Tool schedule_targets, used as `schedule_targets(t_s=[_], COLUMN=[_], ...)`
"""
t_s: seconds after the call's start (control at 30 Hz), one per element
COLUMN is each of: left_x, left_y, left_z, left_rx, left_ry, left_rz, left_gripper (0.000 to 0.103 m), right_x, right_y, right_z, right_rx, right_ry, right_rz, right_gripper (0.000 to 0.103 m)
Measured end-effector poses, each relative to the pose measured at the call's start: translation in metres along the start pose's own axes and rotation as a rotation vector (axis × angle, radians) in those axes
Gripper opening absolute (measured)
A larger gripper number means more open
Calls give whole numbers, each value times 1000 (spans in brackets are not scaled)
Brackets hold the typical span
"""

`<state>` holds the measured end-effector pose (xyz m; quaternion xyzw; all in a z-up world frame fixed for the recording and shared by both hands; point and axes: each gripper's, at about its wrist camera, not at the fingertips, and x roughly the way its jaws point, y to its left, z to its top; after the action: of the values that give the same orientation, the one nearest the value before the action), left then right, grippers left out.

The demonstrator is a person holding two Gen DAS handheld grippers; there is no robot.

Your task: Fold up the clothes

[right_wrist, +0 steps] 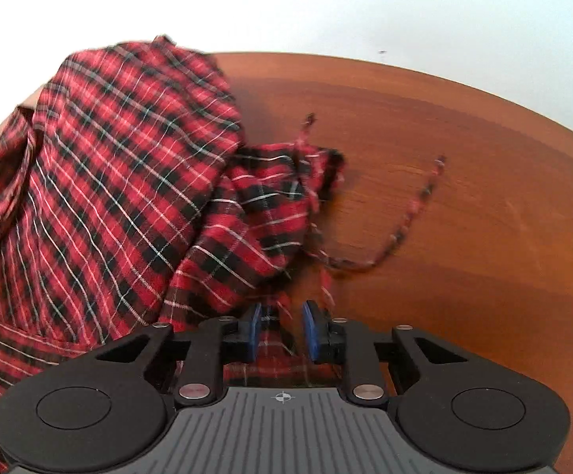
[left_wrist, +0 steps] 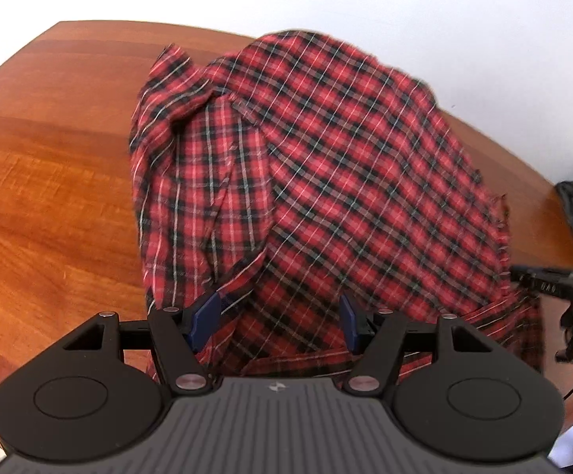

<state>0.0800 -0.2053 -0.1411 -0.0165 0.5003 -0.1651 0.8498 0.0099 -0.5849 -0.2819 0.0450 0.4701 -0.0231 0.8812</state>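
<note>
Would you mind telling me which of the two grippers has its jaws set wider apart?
The left gripper: its blue pads stand far apart, straddling a wide bunch of the plaid shirt. The right gripper shows only a narrow gap over the shirt's edge.

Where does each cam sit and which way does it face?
Left wrist: on the left gripper, angled down over the plaid garment on the wooden table; its own blue-padded fingers show, cloth between them.
Right wrist: on the right gripper, angled down at the garment's frayed edge; its fingers straddle cloth.
Shared: garment and table; a dark tool at the left view's right edge, maybe the right gripper.
</note>
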Motion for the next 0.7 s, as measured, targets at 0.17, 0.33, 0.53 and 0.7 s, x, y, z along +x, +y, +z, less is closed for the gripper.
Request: schedule_targets(t_s=[0.17,0.33,0.53,0.7], left_x=[18,26,30,17], left_y=[-5,-9,-7,-11], left_z=[-2,0,-3,4], left_rx=[26,42,33,-43], left_ry=[10,12,33,-1], left_rz=[38,38,29,-28], left_gripper=[70,70,70,70], right_x=[16,18,3,-20], right_y=[6,14,15,-42], right_z=[7,9,5,8], right_rx=[-23,-62,-127,-79], right_ry=[14,23,-19,-36], right_rz=[-18,-18,-171,-334], right_gripper=[30,9,3,2])
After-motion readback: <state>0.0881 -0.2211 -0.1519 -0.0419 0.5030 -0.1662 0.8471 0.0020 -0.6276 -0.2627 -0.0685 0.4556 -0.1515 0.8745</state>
